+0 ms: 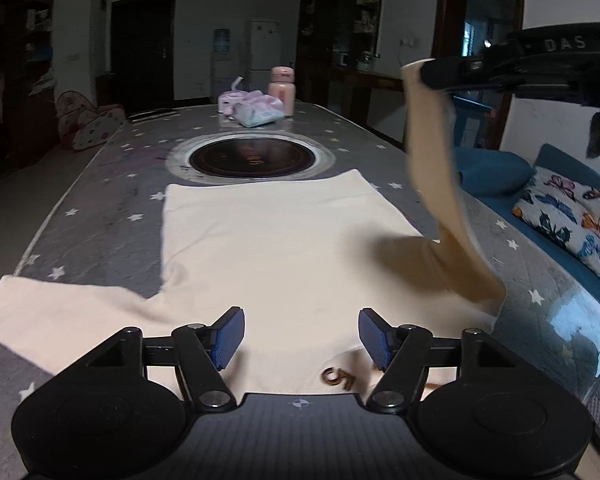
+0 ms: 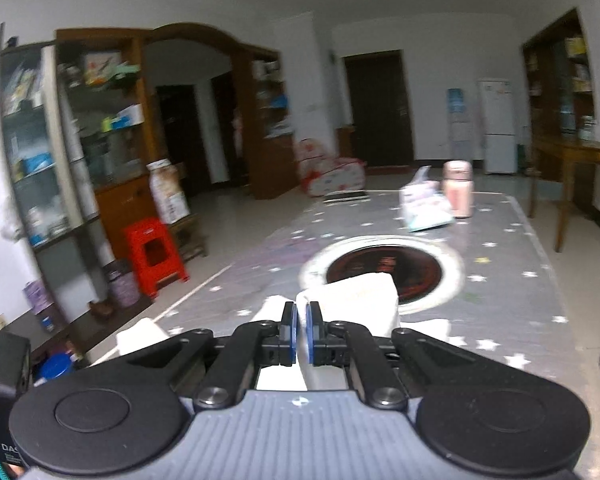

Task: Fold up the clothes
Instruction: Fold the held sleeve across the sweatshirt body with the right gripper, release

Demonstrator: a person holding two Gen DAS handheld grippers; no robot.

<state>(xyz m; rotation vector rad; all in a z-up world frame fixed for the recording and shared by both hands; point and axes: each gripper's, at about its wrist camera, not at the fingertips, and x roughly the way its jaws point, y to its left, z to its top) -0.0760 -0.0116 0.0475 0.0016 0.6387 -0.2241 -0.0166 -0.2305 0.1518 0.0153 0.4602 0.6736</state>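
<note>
A shirt lay spread on the table, its neck at the near edge and its hem reaching toward the round cooktop set in the table's middle. One sleeve stretched flat toward the table's left edge. The other sleeve rose off the right side of the shirt, pinched in the right gripper above the table's right edge. The left gripper hung over the neck, with cloth beneath its jaws. Behind the cooktop, near the far edge, a pack of wipes lay just left of a bottle. A sofa with a cushion stood beyond the right edge.
</note>
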